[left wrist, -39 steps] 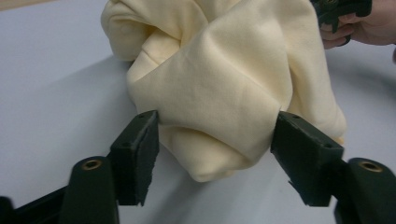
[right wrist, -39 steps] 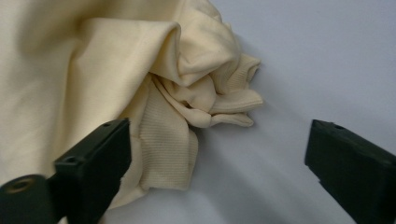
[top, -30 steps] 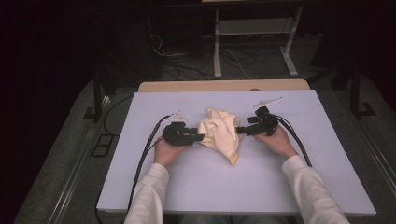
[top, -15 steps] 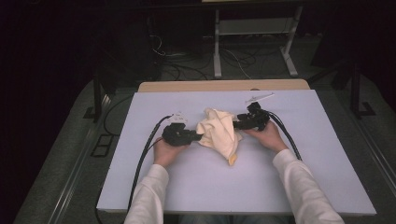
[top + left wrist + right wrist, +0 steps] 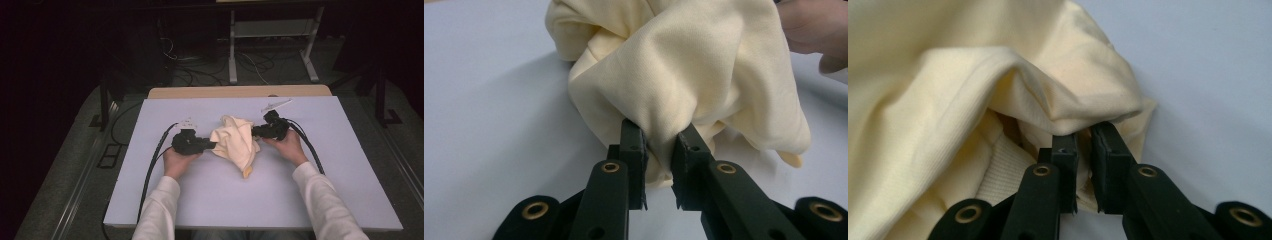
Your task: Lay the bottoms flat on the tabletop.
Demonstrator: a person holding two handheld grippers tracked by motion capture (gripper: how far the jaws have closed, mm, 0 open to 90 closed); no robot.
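Note:
A crumpled cream-yellow cloth [image 5: 235, 142] lies bunched in the middle of the pale blue table [image 5: 200, 200]. My left gripper [image 5: 212, 145] comes in from the cloth's left side. Its jaws have been closing and now pinch a fold of the cloth [image 5: 684, 75], as the left gripper view [image 5: 659, 137] shows. My right gripper [image 5: 255, 132] meets the cloth's right edge. Its jaws have just been closing, and in the right gripper view [image 5: 1084, 132] they stand nearly together, with a hem of the cloth [image 5: 948, 100] caught between them.
A small pale object [image 5: 275, 105] lies near the table's back edge, right of centre. Black cables [image 5: 155, 160] trail from both grippers over the table. A wooden board [image 5: 240, 91] borders the back edge, with a metal stand [image 5: 232, 50] on the dark floor behind.
The right gripper has moved left onto the cloth's right edge and closed on it. The left gripper has stayed at the cloth's left side.

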